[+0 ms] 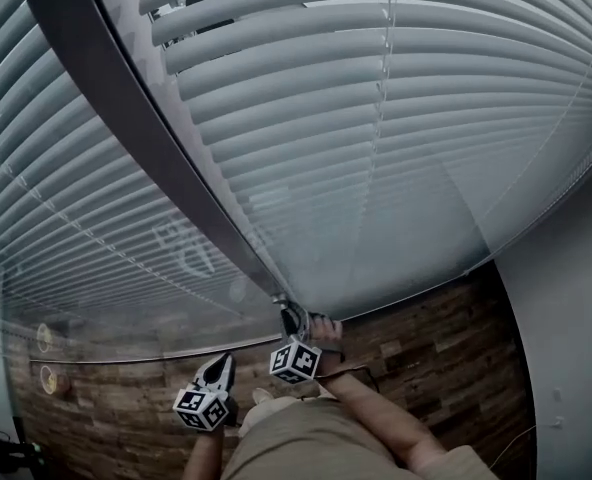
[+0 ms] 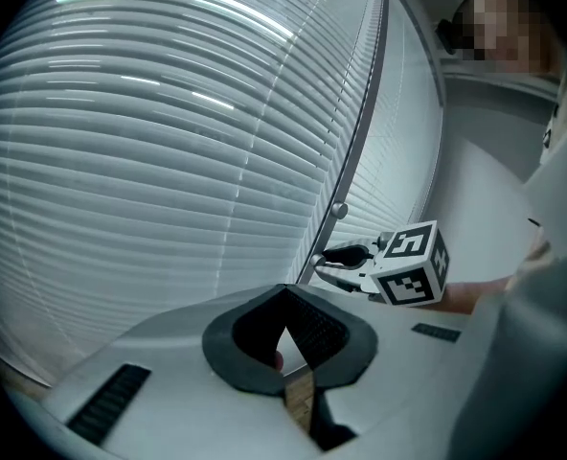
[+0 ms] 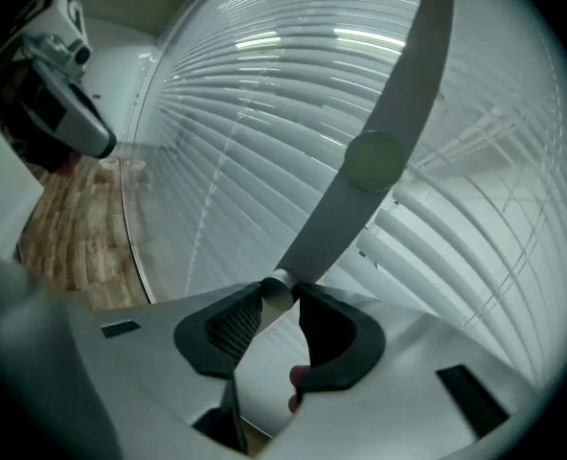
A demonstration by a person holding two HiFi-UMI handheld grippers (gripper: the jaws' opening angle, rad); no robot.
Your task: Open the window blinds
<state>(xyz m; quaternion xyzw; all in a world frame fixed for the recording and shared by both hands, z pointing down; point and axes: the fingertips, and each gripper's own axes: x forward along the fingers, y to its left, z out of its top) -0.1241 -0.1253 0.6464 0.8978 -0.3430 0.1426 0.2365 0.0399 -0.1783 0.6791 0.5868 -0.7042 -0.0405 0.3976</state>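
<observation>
At the far left of the head view hangs one panel of the window blinds (image 1: pixel 56 218), its pale slats lying close over one another. Beside it the dark tilt wand (image 1: pixel 126 98) runs down from the top left, narrowing toward the grippers; a second, wider panel fills the frame to its right.

Low in the frame, over the wood floor (image 1: pixel 426 358), the left gripper (image 1: pixel 222 360) hangs apart from the blinds, its marker cube (image 1: pixel 201 408) nearest the camera. In the left gripper view its fingers (image 2: pixel 307 329) appear to meet at the tips, a narrow wedge of floor showing behind them, and nothing lies between them; the close wide-angle view leaves a little doubt about a hairline gap.

Just to its right and a little higher, the right gripper (image 1: pixel 291 313) sits at the wand's lower end. The right gripper view shows its fingers (image 3: pixel 231 329) pinching the rounded tip of the wand (image 3: pixel 379 113) between the two black pads, with the shaft rising away past a round knob (image 3: pixel 374 161). The left gripper view shows the same grip from the side, the right gripper (image 2: pixel 336 257) clasped at the foot of the thin wand (image 2: pixel 360 123).

The person's forearm (image 1: pixel 376 408) leads back from that gripper, and a plain wall (image 1: pixel 566 348) closes the right edge.
</observation>
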